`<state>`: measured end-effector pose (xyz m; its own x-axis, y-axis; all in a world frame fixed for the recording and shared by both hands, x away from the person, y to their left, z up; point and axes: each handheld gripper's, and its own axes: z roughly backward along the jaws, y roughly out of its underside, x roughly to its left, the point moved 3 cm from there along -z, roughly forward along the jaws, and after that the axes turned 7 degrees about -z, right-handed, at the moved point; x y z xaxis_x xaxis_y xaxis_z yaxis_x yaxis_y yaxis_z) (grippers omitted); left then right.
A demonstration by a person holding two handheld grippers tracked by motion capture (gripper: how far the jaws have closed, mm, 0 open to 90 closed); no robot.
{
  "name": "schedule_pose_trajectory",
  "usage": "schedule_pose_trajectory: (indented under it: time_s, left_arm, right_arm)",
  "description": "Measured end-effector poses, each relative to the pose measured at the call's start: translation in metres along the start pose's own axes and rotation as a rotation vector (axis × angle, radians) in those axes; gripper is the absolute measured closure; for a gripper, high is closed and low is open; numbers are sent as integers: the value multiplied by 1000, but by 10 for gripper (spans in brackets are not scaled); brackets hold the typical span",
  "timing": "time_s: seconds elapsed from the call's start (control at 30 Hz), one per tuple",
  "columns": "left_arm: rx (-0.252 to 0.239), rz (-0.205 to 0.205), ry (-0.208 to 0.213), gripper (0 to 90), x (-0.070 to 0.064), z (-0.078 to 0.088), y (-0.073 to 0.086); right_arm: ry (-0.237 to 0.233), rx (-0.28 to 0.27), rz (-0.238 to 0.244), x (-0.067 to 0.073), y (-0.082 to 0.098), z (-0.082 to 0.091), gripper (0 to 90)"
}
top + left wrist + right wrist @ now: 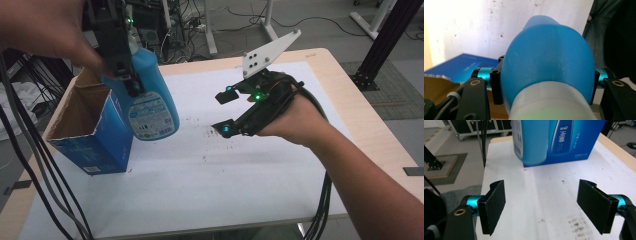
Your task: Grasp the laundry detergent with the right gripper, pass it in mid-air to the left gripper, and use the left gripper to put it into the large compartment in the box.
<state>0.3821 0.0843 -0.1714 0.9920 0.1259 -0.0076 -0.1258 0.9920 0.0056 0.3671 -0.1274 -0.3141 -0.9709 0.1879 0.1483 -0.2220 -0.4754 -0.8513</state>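
Your left claw (131, 75) is clamped on the blue bottle (150, 102) near its neck, and the bottle hangs clear of the worktop (210, 190), just at 3 o'clock of the open box (90, 132) and level with its mouth. Your right claw (224, 112) stands released and empty, further toward 3 o'clock, well apart from both. So the lift looks done. Whether the bottle is going into the box or coming out, I cannot tell.

dim, soft focus, glare on paper
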Motion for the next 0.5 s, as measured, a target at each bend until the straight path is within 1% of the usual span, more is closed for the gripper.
schedule_pose_trajectory:
  time_s: [0.03,0.13,0.27,0.43,0.5]
  left_arm:
    - [-4,15,1,383,1,3,3]
    - [-6,57,5,383,6,12,14]
    - [-13,115,2,383,12,23,30]
    - [-23,215,11,383,20,36,53]
    - [-25,244,16,383,23,39,61]
  right_arm:
    - [8,13,4,-1,-1,3,221]
    - [35,65,-7,-3,-6,10,137]
    - [50,115,10,-4,-12,17,137]
    - [72,205,31,-6,-16,23,128]
    - [80,227,34,-7,-17,24,123]
